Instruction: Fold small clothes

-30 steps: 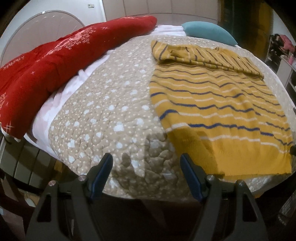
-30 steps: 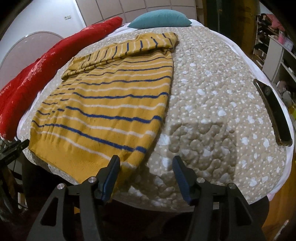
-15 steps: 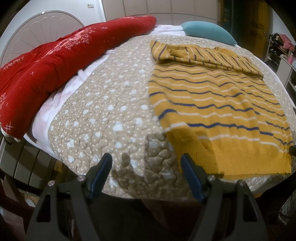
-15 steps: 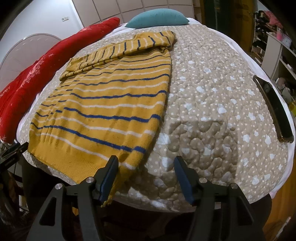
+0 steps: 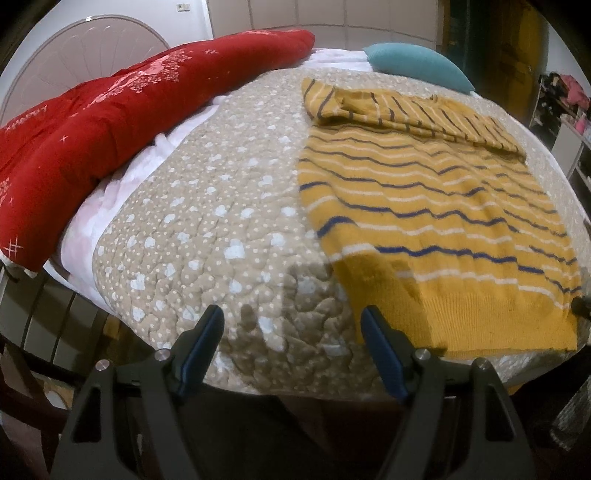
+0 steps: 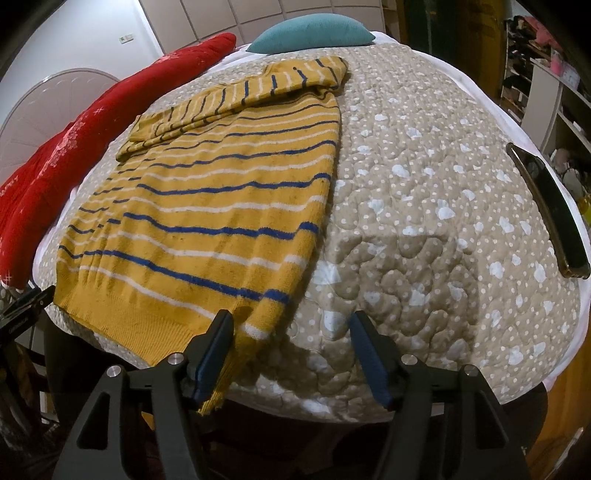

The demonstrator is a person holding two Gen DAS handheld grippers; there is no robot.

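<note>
A bed [image 5: 207, 236] under a tan quilted cover, puffy and dotted with pale hearts, fills both views. Along one edge lies a plump red quilt [image 5: 110, 122]; a smooth teal pillow [image 6: 310, 33] sits at the head. A mustard knit sweater [image 6: 207, 206] with blue and white stripes lies flat mid-bed, its sleeves folded across the top and its ribbed hem at the near edge. A glossy dark phone [image 6: 550, 210] rests near the far side. The left gripper [image 5: 291, 332] has its jaws wide apart over bare cover; the right gripper [image 6: 291, 332] has its jaws opening, the sweater corner hanging just beside one blue pad, unpinched
</note>
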